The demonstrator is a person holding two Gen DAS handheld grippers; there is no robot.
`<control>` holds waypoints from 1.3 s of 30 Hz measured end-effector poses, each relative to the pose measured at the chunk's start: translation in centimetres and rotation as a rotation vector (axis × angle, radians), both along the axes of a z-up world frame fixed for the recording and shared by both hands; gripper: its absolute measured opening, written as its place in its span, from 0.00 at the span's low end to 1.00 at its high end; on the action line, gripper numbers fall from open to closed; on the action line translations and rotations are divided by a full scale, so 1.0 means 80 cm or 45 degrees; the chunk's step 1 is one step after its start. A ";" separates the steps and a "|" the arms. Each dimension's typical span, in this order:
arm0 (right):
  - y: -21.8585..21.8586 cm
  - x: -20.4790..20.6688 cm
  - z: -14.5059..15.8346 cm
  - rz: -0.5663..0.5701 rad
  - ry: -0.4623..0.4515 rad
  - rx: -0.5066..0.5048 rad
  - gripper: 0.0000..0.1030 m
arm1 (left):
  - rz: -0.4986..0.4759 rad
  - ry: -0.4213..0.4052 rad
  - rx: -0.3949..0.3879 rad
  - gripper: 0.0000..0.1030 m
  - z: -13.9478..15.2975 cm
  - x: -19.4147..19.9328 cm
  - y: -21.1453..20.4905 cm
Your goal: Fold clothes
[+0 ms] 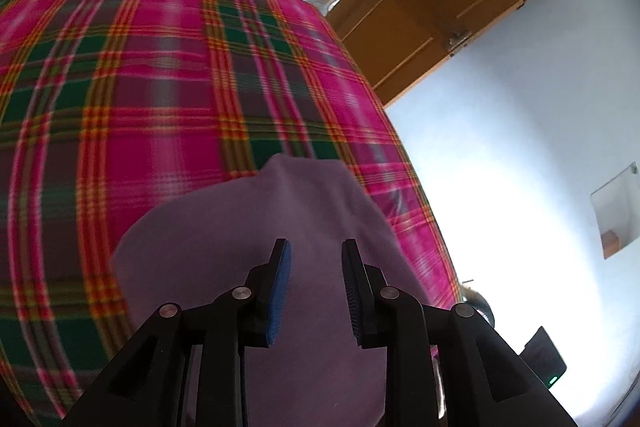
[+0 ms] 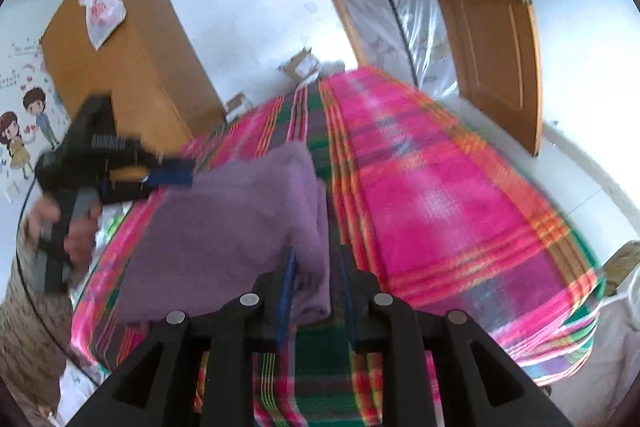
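- On the pink-and-green plaid bed cover (image 2: pixel 440 195), the folded mauve fleece garment (image 2: pixel 240 219) lies flat near the edge, seemingly finished.
- Left tool (image 1: pixel 314 247) hangs over it, narrowly parted, gripping nothing.
- Right tool (image 2: pixel 316 255), narrowly parted, straddles its folded edge unpressed, probably letting go.

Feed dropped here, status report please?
Left gripper open above purple cloth. Right gripper open at its folded edge. Cloth folded on plaid bed. Nothing blocking.

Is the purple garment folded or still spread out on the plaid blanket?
Folded. In the right wrist view the purple garment lies as a compact stack with doubled layers along its right edge, on the plaid blanket.
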State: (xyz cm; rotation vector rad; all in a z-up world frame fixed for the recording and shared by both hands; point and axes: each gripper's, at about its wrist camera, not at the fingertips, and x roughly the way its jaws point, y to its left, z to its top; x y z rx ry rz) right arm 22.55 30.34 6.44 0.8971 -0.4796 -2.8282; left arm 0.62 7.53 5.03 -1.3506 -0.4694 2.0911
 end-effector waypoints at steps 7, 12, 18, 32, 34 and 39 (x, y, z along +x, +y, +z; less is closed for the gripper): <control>-0.050 -0.045 0.011 0.136 0.034 0.217 0.12 | 0.050 -0.042 0.025 0.26 -0.016 0.007 -0.024; -0.047 -0.055 -0.022 0.115 -0.086 0.238 0.07 | 0.088 -0.060 0.063 0.26 -0.021 0.010 -0.043; -0.028 -0.032 -0.033 0.062 -0.103 0.220 0.04 | 0.082 -0.084 0.108 0.26 -0.032 0.004 -0.048; -0.111 0.028 -0.004 0.448 0.054 0.186 0.07 | 0.127 -0.046 0.122 0.27 -0.026 0.035 -0.070; -0.127 0.031 -0.014 0.527 0.041 0.182 0.07 | 0.136 -0.045 0.137 0.27 -0.027 0.040 -0.074; -0.165 0.036 -0.035 0.671 0.004 0.193 0.07 | 0.159 -0.049 0.159 0.27 -0.030 0.049 -0.087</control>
